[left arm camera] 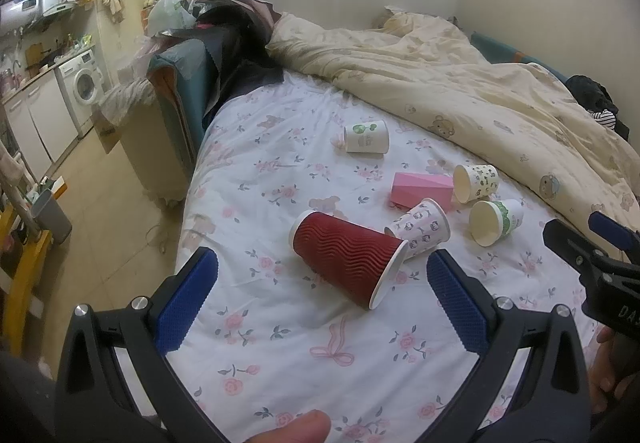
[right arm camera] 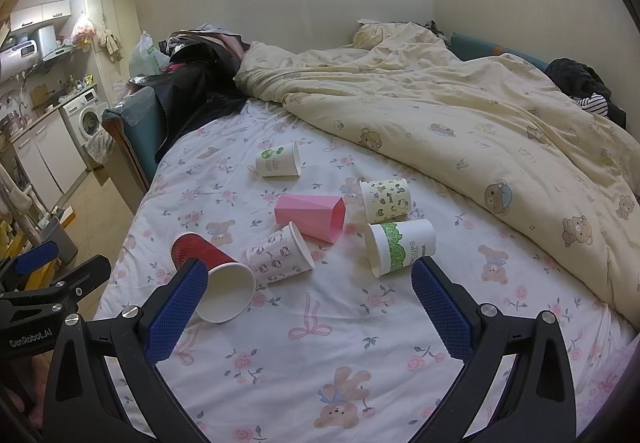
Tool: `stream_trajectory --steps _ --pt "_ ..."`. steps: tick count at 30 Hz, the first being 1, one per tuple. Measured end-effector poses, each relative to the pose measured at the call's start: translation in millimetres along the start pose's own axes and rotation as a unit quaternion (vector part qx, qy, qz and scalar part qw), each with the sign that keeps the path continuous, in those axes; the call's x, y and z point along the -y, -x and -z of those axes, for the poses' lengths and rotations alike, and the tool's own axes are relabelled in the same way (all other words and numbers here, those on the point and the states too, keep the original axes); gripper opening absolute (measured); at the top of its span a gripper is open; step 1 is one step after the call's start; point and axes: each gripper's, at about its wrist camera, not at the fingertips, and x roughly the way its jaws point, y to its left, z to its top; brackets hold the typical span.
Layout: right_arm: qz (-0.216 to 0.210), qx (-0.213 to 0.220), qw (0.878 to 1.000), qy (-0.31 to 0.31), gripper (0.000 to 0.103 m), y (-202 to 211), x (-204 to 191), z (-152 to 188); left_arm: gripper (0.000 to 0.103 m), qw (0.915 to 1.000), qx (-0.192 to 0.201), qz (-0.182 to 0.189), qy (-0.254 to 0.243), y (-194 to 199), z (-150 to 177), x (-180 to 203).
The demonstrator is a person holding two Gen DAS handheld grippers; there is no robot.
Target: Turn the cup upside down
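Several paper cups lie on their sides on the flowered bedsheet (left arm camera: 280,343). A red ribbed cup (left arm camera: 346,257) lies nearest, its mouth toward me, also in the right wrist view (right arm camera: 216,275). Beside it lie a kitten-print cup (left arm camera: 420,229), a pink faceted cup (left arm camera: 420,189), a green-banded cup (left arm camera: 496,221), a cartoon-print cup (left arm camera: 476,183) and a white cup with a green clover (left arm camera: 366,137). My left gripper (left arm camera: 322,295) is open, just short of the red cup. My right gripper (right arm camera: 310,299) is open above the sheet, between the red cup and the green-banded cup (right arm camera: 400,247).
A cream bear-print duvet (left arm camera: 460,83) is bunched along the far and right side of the bed. Dark clothes and bags (left arm camera: 232,43) are piled at the bed's far left corner. The left bed edge drops to a tiled floor (left arm camera: 100,223), with a washing machine (left arm camera: 82,87) beyond.
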Motion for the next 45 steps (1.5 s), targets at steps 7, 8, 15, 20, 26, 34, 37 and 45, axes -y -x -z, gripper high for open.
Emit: stream_trajectory --steps 7,8,15,20,26,34,37,45 --pt "0.005 0.002 1.000 -0.002 0.103 0.8 1.5 0.4 0.103 1.0000 0.007 0.003 0.001 2.0 -0.5 -3.2" --pt "0.005 0.003 1.000 -0.002 0.103 0.9 2.0 0.4 0.103 1.0000 0.008 0.003 0.001 2.5 -0.1 -2.3" --pt "0.007 0.005 1.000 -0.006 0.103 3.5 3.2 -0.8 0.103 1.0000 0.008 0.001 -0.002 1.9 0.8 -2.3" --pt "0.006 0.005 1.000 -0.008 0.103 3.6 3.1 -1.1 0.103 1.0000 0.009 -0.002 -0.001 3.3 0.8 -3.3" --pt "0.006 0.005 1.000 -0.008 0.103 3.5 2.7 -0.8 0.103 1.0000 0.009 -0.003 -0.001 3.9 0.3 -2.8" --pt "0.006 0.003 1.000 -0.011 0.103 4.8 4.1 -2.3 0.103 0.9999 0.011 -0.004 0.000 5.0 -0.1 -3.6" --pt "0.005 0.002 1.000 -0.012 0.103 5.0 3.9 -2.7 0.103 0.9999 0.010 -0.004 0.000 4.8 0.2 -3.9" --pt "0.008 0.000 1.000 -0.013 0.103 3.7 3.9 -1.4 0.103 1.0000 0.000 0.001 0.005 4.0 2.1 -5.7"
